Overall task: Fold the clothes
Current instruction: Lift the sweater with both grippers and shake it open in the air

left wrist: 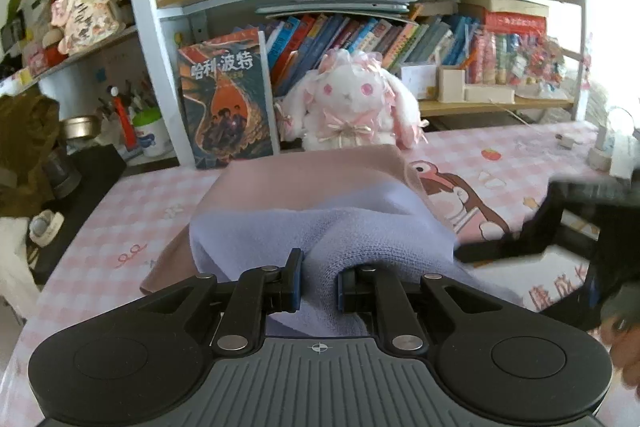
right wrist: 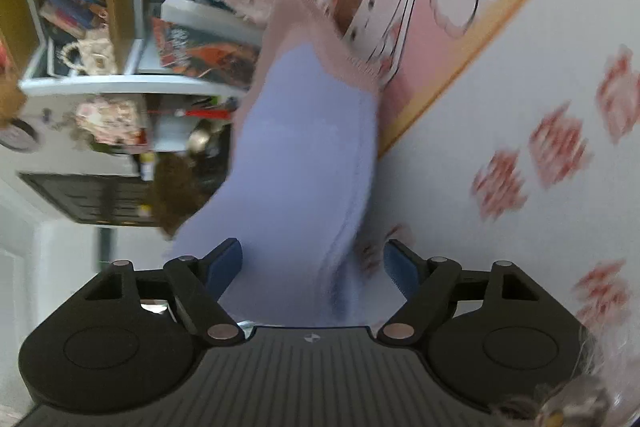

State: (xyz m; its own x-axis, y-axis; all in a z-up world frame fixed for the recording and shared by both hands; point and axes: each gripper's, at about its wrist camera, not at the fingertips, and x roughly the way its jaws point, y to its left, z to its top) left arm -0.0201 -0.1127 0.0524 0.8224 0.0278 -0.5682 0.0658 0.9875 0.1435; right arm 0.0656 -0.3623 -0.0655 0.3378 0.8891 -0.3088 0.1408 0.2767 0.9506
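Mid-fold: the left gripper (left wrist: 318, 281) pinches the lavender garment (left wrist: 320, 227) between its fingers; the right gripper (right wrist: 312, 267) stands wide around its edge and must close next.

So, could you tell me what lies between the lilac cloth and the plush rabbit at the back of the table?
In the left wrist view, a folded pink garment lies between the lilac cloth and the plush rabbit.

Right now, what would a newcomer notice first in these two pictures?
First, the soft lavender knitted cloth, pinched in the left claw above the pink checked tablecloth, over a dusty-pink cloth. The right claw stands open around the lavender cloth's edge. Behind sits a white plush rabbit with pink bows, before the bookshelf.
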